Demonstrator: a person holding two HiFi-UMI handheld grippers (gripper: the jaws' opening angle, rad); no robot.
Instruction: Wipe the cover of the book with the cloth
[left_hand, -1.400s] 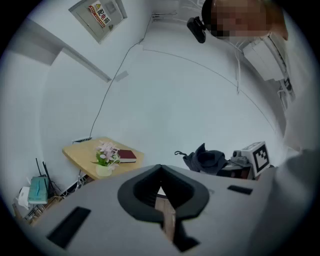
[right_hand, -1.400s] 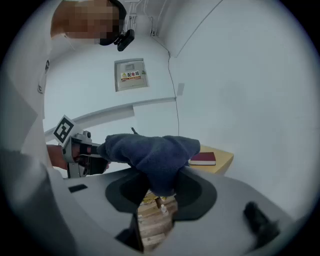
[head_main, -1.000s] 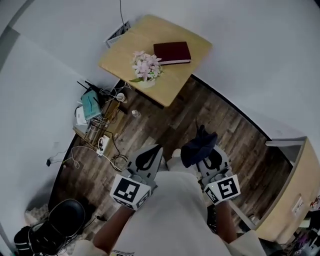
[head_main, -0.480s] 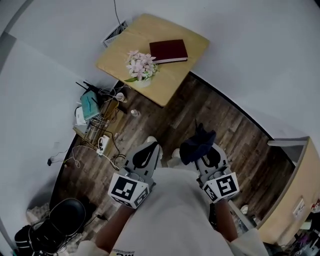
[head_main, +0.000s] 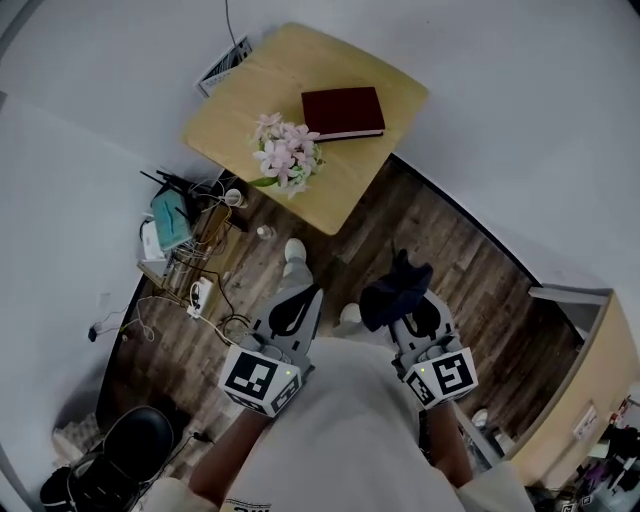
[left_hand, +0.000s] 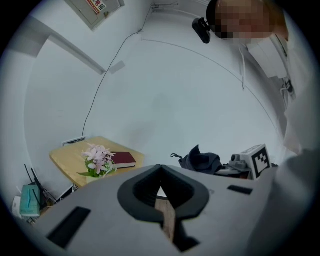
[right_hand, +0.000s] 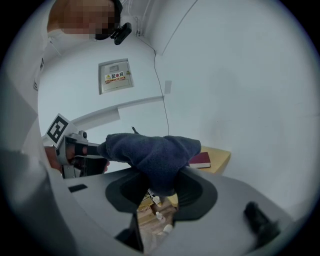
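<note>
A dark red book (head_main: 343, 112) lies closed on the far part of a small wooden table (head_main: 230, 118), beside a pot of pink flowers (head_main: 287, 152). Both grippers are held close to my body, well short of the table. My right gripper (head_main: 402, 292) is shut on a dark blue cloth (head_main: 395, 290), which bunches over its tips. The right gripper view shows that cloth (right_hand: 150, 152) draped across the jaws, with the book (right_hand: 200, 160) far behind. My left gripper (head_main: 298, 300) is shut and holds nothing. In the left gripper view, the book (left_hand: 123, 159) sits behind the flowers (left_hand: 98, 158).
A wire rack (head_main: 190, 235) with cables, a teal item and a power strip stands left of the table. A small bottle (head_main: 264, 231) is on the wood floor. A black chair (head_main: 128, 438) is at lower left, and a wooden cabinet (head_main: 605, 365) at right. White walls surround the table.
A foot has come forward under the left gripper and the table sits slightly nearer in view. Both grippers keep the same pose, the cloth still in the right one.
</note>
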